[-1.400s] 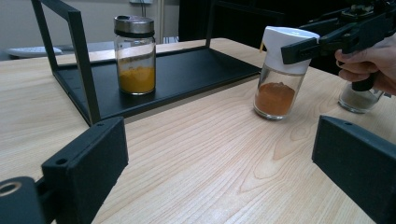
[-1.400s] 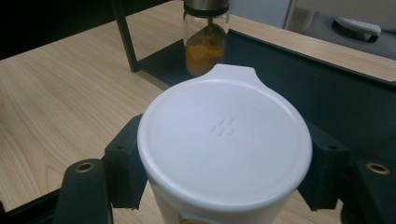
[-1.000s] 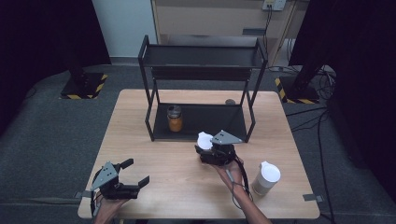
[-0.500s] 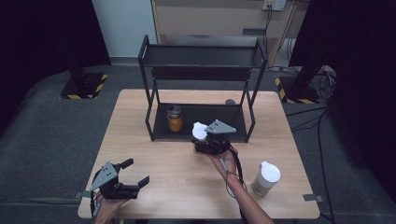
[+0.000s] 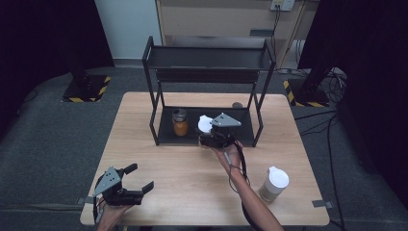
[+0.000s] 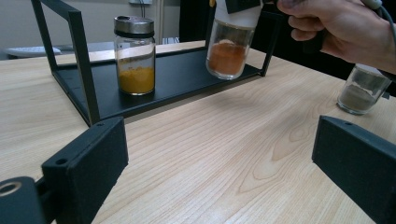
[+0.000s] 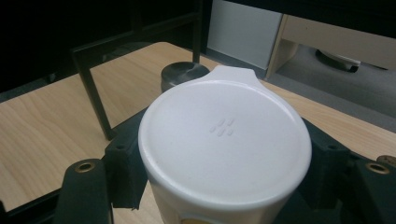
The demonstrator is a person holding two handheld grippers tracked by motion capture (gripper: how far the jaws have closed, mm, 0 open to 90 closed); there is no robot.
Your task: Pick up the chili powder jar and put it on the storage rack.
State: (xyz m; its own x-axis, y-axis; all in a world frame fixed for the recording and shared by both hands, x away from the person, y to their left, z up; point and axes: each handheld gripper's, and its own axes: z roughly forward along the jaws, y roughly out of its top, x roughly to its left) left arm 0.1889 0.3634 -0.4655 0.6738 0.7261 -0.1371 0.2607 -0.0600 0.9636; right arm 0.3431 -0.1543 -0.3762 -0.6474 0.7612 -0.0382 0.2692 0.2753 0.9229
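So right gripper [image 5: 208, 131] clamped on white-lidded spice jar [image 5: 205, 124] at the black rack [image 5: 208, 57] bottom shelf, near yellow-powder jar [image 5: 180, 122], left gripper [image 5: 139, 182] jaws apart, empty, over table [image 5: 192, 192]

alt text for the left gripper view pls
The right hand-held gripper, in a hand, holds a white-capped jar of orange powder over the black rack's lower shelf, beside a jar of yellow powder. The left hand-held gripper stands open over the wooden table.

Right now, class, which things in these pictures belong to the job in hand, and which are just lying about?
In the job:
- right gripper, shut on the white-lidded spice jar
- black rack, where the jar hangs above the bottom shelf
- yellow spice jar, standing on that shelf

Lying about:
- left gripper, open, idle
- grey-filled jar on the table
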